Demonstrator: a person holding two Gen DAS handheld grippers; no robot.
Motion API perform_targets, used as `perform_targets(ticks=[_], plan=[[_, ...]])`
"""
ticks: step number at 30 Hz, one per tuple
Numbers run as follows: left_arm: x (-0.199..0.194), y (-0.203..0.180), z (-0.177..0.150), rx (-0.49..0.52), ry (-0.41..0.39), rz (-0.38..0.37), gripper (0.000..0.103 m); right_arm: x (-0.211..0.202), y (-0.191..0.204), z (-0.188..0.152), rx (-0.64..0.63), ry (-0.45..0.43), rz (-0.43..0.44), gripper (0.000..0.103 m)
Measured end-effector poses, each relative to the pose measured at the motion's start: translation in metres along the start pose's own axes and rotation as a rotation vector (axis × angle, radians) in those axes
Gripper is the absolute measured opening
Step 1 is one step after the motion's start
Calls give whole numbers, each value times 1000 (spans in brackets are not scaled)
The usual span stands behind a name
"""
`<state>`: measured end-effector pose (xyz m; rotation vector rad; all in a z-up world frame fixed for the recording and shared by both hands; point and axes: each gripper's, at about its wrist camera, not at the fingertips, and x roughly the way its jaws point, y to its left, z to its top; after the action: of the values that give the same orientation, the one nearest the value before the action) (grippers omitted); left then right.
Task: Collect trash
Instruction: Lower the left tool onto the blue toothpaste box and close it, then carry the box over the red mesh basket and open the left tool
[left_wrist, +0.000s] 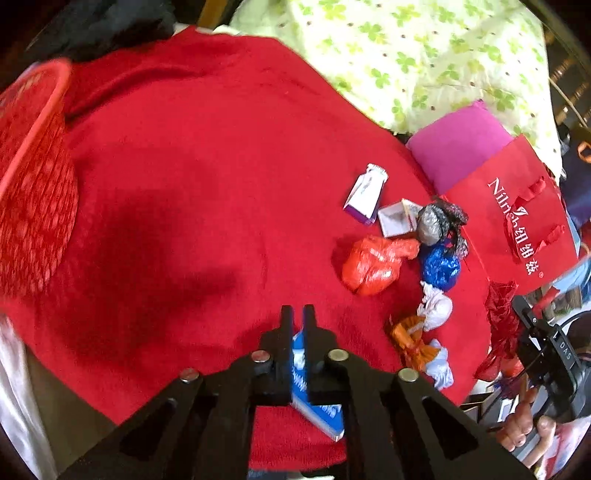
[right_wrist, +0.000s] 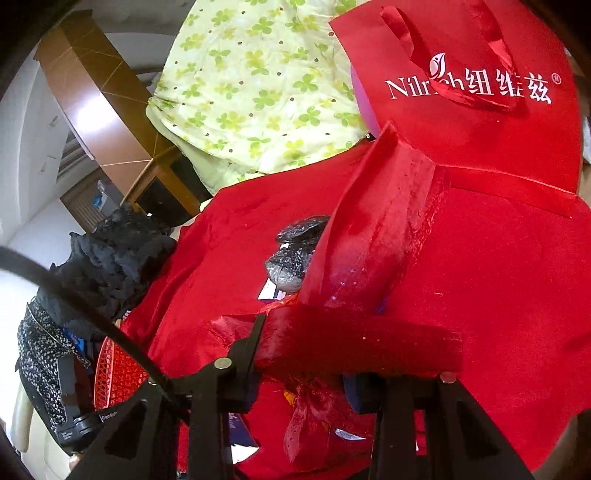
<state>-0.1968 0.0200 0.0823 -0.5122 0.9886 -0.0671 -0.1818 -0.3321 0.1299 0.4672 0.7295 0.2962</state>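
Note:
My left gripper (left_wrist: 298, 312) is shut on a blue and white box (left_wrist: 318, 410), held above the red blanket (left_wrist: 192, 166). Trash lies to its right: a white and purple box (left_wrist: 365, 194), a small open white box (left_wrist: 397, 218), a grey and black bag (left_wrist: 436, 221), a red bag (left_wrist: 375, 264), a blue bag (left_wrist: 441, 267), a white bag (left_wrist: 437, 306) and an orange wrapper (left_wrist: 412, 339). A red mesh basket (left_wrist: 33, 184) stands at the left. My right gripper (right_wrist: 314, 343) is shut on red crinkly plastic (right_wrist: 354, 343); its right finger is hidden behind it.
A red Nilrich paper bag (left_wrist: 517, 218) lies at the right, also in the right wrist view (right_wrist: 476, 96). A magenta pillow (left_wrist: 458, 144) and a clover-print quilt (left_wrist: 424, 55) lie behind. Black clothes (right_wrist: 110, 254) are piled at the blanket's far corner.

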Motion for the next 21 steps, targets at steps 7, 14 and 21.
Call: perform_targets(ticks=[7,14,21], plan=[[-3,-6,-30,-79,30,13,91,-11,-9,-15,-11,-3,-6,38],[49,-24,-42,-137,164,30,91,-24,-23,-22,3,-20,16,38],[73,-40,-47,-78,180,20,66,-23,-31,-25,11,-14,27,38]])
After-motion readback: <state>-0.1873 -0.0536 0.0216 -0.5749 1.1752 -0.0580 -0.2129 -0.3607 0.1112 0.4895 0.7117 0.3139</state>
